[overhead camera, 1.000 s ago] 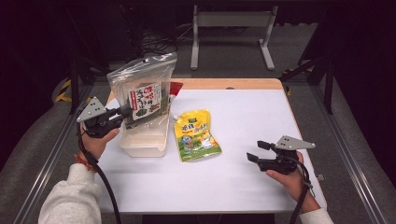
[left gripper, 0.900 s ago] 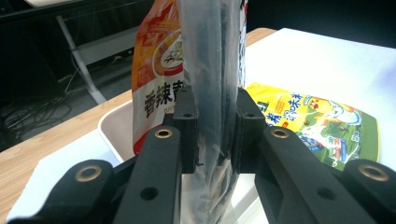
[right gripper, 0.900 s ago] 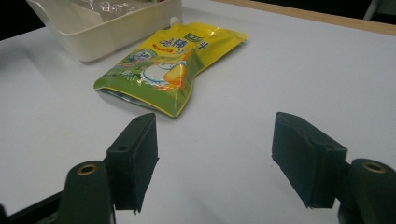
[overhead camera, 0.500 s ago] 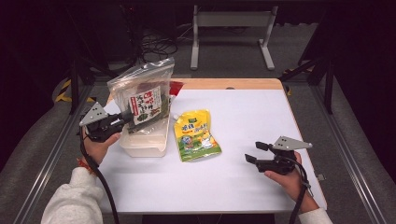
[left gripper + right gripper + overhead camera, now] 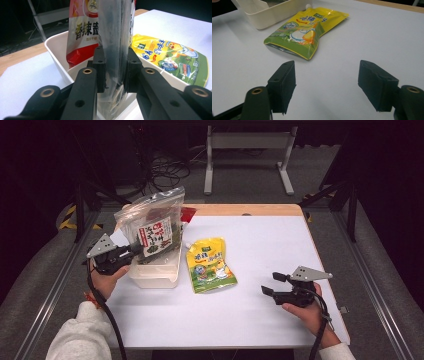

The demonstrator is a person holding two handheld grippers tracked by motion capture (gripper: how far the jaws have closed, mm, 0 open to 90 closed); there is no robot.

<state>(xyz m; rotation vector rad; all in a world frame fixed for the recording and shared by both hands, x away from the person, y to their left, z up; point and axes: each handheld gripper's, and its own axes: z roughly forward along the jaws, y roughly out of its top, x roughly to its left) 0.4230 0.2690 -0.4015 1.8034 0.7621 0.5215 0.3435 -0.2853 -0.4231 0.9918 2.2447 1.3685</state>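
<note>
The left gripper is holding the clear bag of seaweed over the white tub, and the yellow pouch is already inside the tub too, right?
Not quite. The yellow pouch lies flat on the table beside the white tub, as the high view shows. The left gripper does hold the clear bag of seaweed over it.

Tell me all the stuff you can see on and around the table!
clear zip bag of dark seaweed: 1, clear with a red, white and black label, held upright over the bin.
red snack packet: 1, red and white, standing in the bin behind the zip bag.
bin: 1, cream white, left part of the table.
spouted pouch: 1, yellow and green, flat on the table right of the bin.
table: 1, white top with a wooden far edge.
left hand-held gripper: 1, black, shut on the zip bag.
right hand-held gripper: 1, black, open, low over the table's right side.
</note>
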